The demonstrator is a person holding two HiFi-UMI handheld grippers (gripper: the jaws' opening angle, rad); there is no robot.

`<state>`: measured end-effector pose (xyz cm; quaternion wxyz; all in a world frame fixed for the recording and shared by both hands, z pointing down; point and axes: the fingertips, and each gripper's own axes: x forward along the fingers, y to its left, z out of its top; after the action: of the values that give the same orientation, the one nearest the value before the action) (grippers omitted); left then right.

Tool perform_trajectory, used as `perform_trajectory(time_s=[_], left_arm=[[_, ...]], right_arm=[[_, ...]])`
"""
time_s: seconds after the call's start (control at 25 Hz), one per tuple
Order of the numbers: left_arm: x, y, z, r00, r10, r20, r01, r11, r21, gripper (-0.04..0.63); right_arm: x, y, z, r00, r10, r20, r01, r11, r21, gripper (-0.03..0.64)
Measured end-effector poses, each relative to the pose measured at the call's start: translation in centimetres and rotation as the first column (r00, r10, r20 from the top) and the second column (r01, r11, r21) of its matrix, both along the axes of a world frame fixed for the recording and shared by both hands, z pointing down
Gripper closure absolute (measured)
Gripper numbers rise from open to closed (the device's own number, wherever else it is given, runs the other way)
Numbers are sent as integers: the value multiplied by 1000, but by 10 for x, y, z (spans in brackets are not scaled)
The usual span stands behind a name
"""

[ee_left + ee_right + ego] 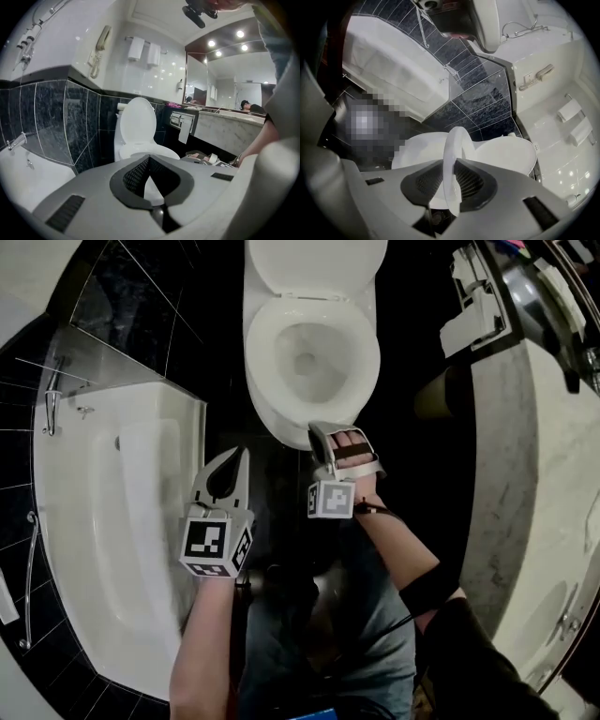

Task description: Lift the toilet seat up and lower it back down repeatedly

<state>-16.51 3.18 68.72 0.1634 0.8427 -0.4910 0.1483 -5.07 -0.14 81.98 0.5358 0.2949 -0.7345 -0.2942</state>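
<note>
The white toilet (267,413) stands at the top middle of the head view, its lid (314,263) upright against the tank. My right gripper (322,430) is at the front rim of the bowl. In the right gripper view the white toilet seat (452,154) runs edge-on between the jaws, and both pads lie against it; the seat is slightly off the bowl (415,150), with the lid (506,157) beyond. My left gripper (243,455) hangs lower left of the bowl over the dark floor, its fingertips together and nothing in it. The left gripper (149,158) points at the toilet (137,124).
A white bathtub (103,521) fills the left side, close to my left gripper. A marble counter (525,474) runs down the right, with a toilet roll (436,395) on its side. A wall phone (96,51) and towels (143,49) hang above the toilet. The person's legs are below.
</note>
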Motion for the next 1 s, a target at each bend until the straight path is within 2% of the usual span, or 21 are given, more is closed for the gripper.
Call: perform_trajectory(time_s=[0.28,0.52,0.72,1.0], left_arm=[[-3,-1,50,1000,11,-2,-11,1000,6,594],[-17,-3,72,1000,1,15,-1,1000,-2,594],[-24,-4,77,1000,-9,25,9,1000,-17,594],[-20,-2,74,1000,-23,19,23,999,-31,594]], right_arm=[[0,10,67,1000,6,-27,-6,1000,-23,502],[2,16,113,999,15,-50,-18,998,-58,494],[3,17,132,999,19,-51,-24,995,-95,489],[2,19,130,999,7,-52,-12,996,-92,488]])
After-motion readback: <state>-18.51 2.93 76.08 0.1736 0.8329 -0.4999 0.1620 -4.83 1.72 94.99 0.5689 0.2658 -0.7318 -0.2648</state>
